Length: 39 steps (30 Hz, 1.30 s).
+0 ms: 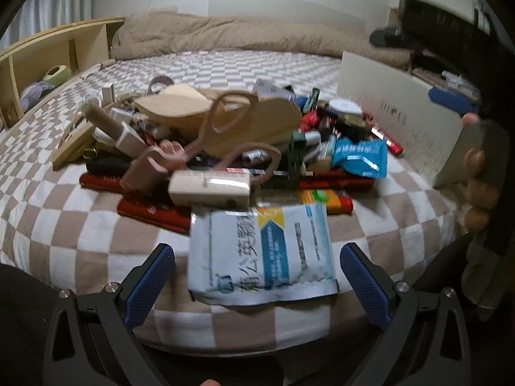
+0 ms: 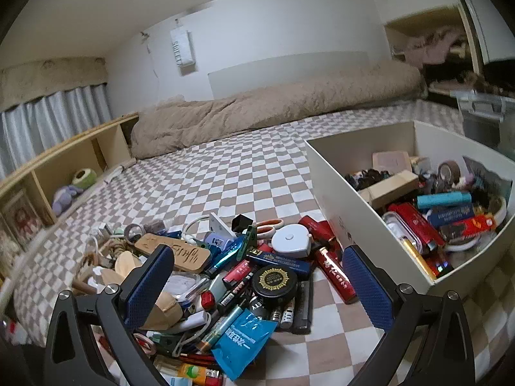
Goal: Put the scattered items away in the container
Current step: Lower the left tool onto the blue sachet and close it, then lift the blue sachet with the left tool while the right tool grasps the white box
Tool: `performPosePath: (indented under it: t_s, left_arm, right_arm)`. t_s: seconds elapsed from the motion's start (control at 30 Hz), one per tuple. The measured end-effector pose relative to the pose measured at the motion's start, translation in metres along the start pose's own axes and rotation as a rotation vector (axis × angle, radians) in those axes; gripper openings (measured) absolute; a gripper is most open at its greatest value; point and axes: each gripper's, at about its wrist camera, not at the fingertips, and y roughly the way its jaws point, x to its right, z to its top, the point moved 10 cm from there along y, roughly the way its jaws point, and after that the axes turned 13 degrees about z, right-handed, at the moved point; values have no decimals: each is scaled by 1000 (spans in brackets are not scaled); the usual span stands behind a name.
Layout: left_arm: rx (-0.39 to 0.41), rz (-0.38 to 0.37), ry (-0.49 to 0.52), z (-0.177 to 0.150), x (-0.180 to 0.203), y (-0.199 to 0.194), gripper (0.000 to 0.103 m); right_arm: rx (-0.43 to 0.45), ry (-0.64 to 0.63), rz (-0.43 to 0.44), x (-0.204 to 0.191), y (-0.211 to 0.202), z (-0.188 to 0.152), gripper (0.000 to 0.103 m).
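A pile of scattered items (image 1: pixel 225 148) lies on the checked bed cover; it also shows in the right wrist view (image 2: pixel 244 273). My left gripper (image 1: pixel 257 276) is open, its blue pads on either side of a white and blue packet (image 1: pixel 262 251) at the pile's near edge, not touching it. Pink scissors (image 1: pixel 225 138) and a beige box (image 1: pixel 209 188) lie just behind. My right gripper (image 2: pixel 257 286) is open and empty above the pile, over a black round tin (image 2: pixel 274 280). The white container (image 2: pixel 338 189) stands to the right, partly filled with several items.
A folded beige duvet (image 2: pixel 257 112) lies along the far side of the bed. A wooden shelf (image 2: pixel 64 164) with soft toys runs along the left. The hand holding the other gripper (image 1: pixel 482 177) shows at the right in the left wrist view, beside the container (image 1: pixel 396 112).
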Motion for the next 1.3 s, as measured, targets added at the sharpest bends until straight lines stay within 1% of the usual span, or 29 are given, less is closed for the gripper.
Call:
performPosePath:
  t_s: [0.13, 0.23, 0.27, 0.37, 0.5, 0.8, 0.83, 0.87, 0.9, 1.0, 1.2, 1.3]
  left_arm:
    - [-20, 32, 16, -5, 7, 8, 103]
    - [-12, 68, 20, -3, 8, 12, 103]
    - [-11, 70, 17, -3, 7, 13, 103]
    - [-9, 65, 7, -3, 3, 15, 102]
    - [2, 57, 7, -3, 1, 14, 95]
    - [19, 21, 20, -3, -2, 7, 92]
    - [27, 25, 18, -1, -4, 5, 90]
    - [44, 33, 19, 1, -8, 1, 80]
    - [60, 44, 21, 3, -11, -3, 78]
    - [83, 47, 0, 11, -21, -9, 78]
    - [102, 57, -53, 28, -42, -11, 77]
    - [127, 68, -84, 42, -57, -14, 77]
  right_arm:
    - [1, 27, 1, 7, -2, 0, 103]
    - [-9, 38, 5, 9, 0, -2, 103]
    - [-12, 40, 4, 10, 0, -3, 103]
    - [-22, 50, 6, 12, 2, -5, 103]
    - [-31, 47, 9, 11, 3, -7, 103]
    - [-62, 4, 8, 3, 10, -14, 103]
    - [-65, 1, 9, 2, 11, -14, 103]
    - [-65, -1, 10, 2, 11, -14, 103]
    - [-64, -4, 13, 1, 11, -14, 103]
    - [-63, -17, 22, -3, 12, -15, 103]
    - [-63, -67, 12, -16, 13, -21, 103]
    - [-78, -93, -1, -24, 13, -28, 103]
